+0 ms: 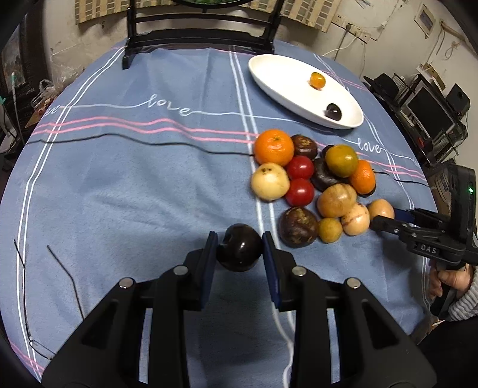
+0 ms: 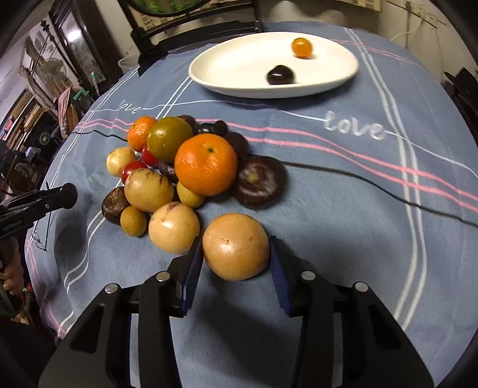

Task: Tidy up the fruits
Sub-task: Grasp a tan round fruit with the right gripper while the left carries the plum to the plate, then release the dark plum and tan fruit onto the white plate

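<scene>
Two fruits lie on the plate (image 2: 215, 71), the pile (image 2: 179, 179) waits, left gripper (image 1: 240, 249) clamps a dark fruit (image 1: 239, 252), right gripper (image 2: 236, 253) pinches a tan fruit (image 2: 236, 246)

Blue tablecloth (image 1: 134, 185) with pink and white stripes and "love" script, thin black cable (image 1: 143, 140) lying across it, dark wooden chair (image 1: 203, 27) behind the table, computer monitor (image 1: 430, 110) and speakers (image 1: 458, 97) on a cluttered rack at right
</scene>
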